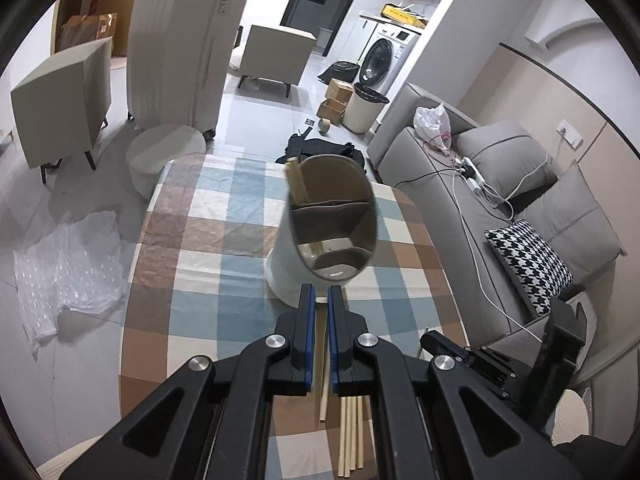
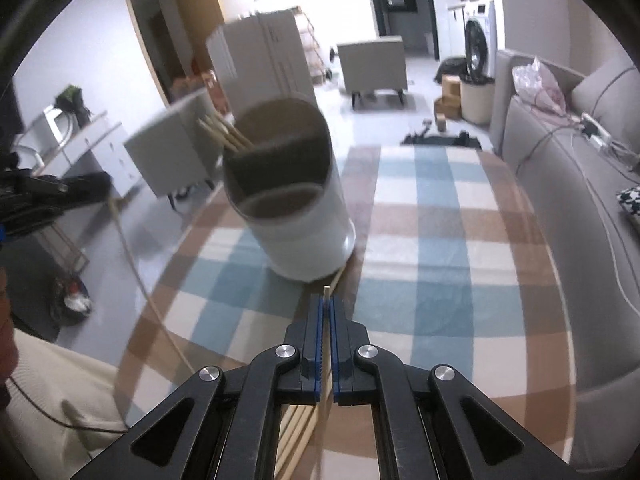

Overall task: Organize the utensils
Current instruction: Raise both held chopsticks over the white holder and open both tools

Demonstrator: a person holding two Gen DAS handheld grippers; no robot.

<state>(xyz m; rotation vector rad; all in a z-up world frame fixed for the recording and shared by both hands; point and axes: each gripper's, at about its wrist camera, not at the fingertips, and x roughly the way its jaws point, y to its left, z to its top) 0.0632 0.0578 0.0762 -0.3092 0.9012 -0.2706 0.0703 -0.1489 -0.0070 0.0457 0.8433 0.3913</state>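
A white utensil holder with brown inner compartments stands on the checked tablecloth; chopsticks stand in its far compartment. My left gripper is just in front of the holder, its jaws narrowly apart around a chopstick that runs between them; whether they pinch it is unclear. Loose chopsticks lie on the cloth below. My right gripper is shut on a single chopstick, its tip poking past the fingertips, close to the holder. The right gripper also shows at the left view's right edge.
A grey sofa with cushions, cables and a houndstooth pillow runs along the table's right side. Bubble wrap, a white stool, chairs and a suitcase stand on the floor to the left and beyond.
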